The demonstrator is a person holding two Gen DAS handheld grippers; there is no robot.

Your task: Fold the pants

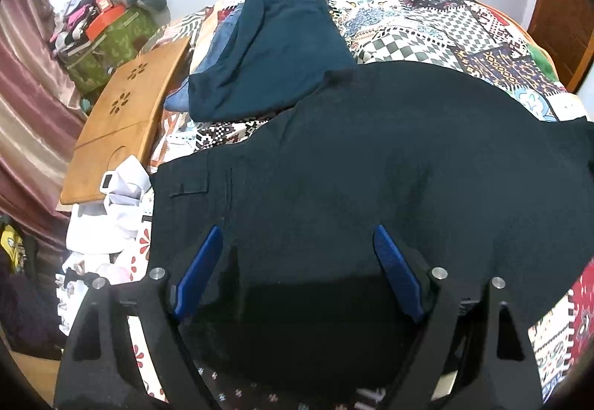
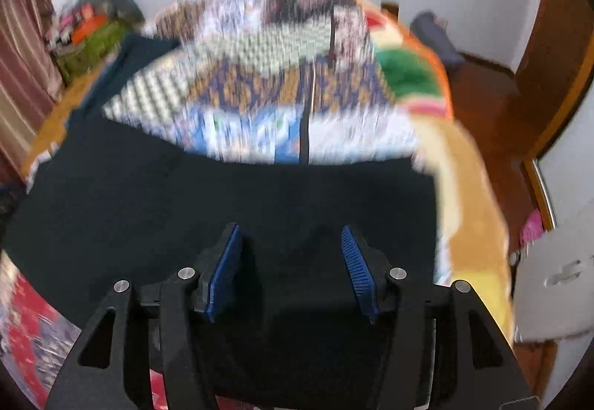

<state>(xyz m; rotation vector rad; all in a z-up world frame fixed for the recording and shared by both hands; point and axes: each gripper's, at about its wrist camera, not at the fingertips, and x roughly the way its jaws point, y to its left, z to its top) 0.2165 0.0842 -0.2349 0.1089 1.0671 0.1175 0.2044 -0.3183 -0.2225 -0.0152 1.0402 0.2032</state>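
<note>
Black pants [image 1: 352,169] lie spread flat on a patterned bedspread [image 1: 427,28]; a belt loop and seam show at their left end. My left gripper [image 1: 297,235] is open just above the near edge of the pants, blue pads wide apart, holding nothing. In the right wrist view, blurred by motion, the same black pants [image 2: 222,194] fill the lower half. My right gripper [image 2: 291,235] is open over the cloth and holds nothing.
A folded dark teal garment [image 1: 274,53] lies on blue jeans [image 1: 219,42] behind the pants. A wooden lap tray [image 1: 126,117], white cloth [image 1: 111,209] and a green bag [image 1: 111,42] sit at left. A wooden door [image 2: 549,50] stands at right.
</note>
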